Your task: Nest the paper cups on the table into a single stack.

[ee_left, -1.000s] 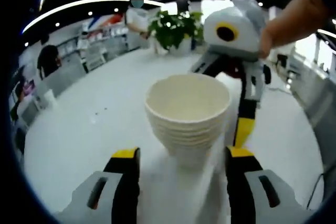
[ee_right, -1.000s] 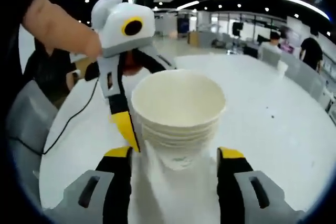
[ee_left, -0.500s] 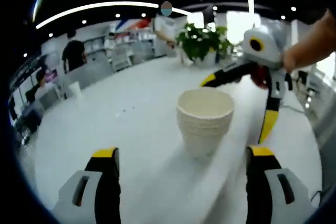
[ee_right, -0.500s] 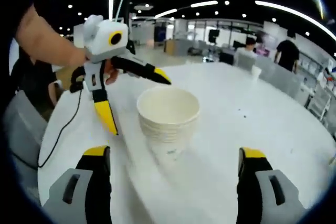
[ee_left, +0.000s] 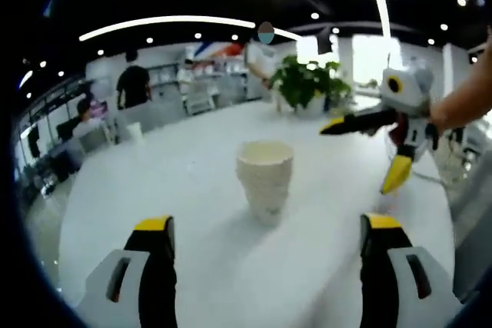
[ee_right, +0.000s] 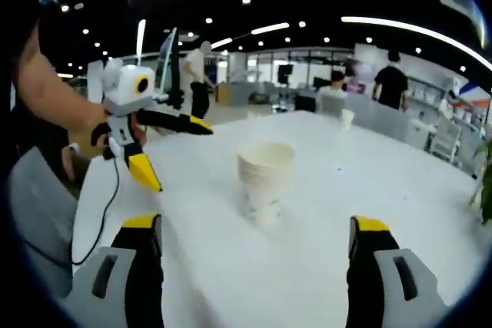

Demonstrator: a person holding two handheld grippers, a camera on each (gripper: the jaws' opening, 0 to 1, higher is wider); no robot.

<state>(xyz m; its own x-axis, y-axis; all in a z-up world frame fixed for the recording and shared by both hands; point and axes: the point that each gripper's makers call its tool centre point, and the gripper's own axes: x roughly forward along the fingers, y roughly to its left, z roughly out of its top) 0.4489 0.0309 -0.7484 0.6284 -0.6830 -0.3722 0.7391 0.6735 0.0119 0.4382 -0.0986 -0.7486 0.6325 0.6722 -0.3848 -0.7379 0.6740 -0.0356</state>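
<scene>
Cup stack stands nested mid-bench, both grippers, left and right, spread wide and empty, well apart from it; light, crushable paper, so I'd grip gently near the stiffer rim.

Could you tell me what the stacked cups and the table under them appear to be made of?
The cup stack looks like thin matte paper: cream-white, with rolled rims layered one above the other. The table seems to be a smooth white laminate or a similar hard surface, with a faint sheen and soft shadows; its exact material is unclear.
</scene>
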